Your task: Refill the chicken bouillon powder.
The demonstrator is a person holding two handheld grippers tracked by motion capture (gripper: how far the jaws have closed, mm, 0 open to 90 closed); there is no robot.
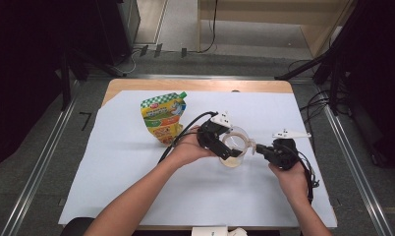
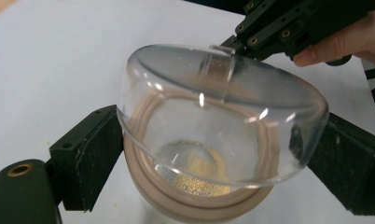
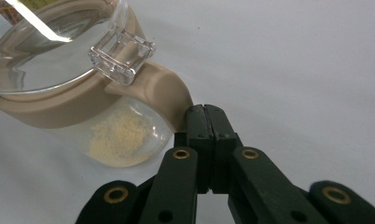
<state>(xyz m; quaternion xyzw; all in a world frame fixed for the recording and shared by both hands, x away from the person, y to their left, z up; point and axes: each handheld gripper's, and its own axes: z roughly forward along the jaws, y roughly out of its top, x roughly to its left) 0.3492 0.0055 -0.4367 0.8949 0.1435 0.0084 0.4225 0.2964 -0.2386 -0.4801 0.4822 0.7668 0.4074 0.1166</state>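
A clear jar (image 1: 233,156) with a beige rim (image 3: 45,109) stands on the white sheet, with pale powder (image 3: 120,137) at its bottom. Its clear domed lid (image 2: 213,107) is tilted up over the mouth. My left gripper (image 1: 224,143) is shut on the lid, one black pad (image 2: 99,151) against each side of the dome. My right gripper (image 3: 206,112) is shut, its tips touching the beige tab (image 3: 169,93) below the lid's clear latch (image 3: 122,57). In the high view the right gripper (image 1: 259,148) sits just right of the jar.
A green and yellow pouch (image 1: 164,118) stands behind and left of the jar. The white sheet (image 1: 136,182) covers most of the wooden table (image 1: 200,84). Cables trail from both grippers across the sheet.
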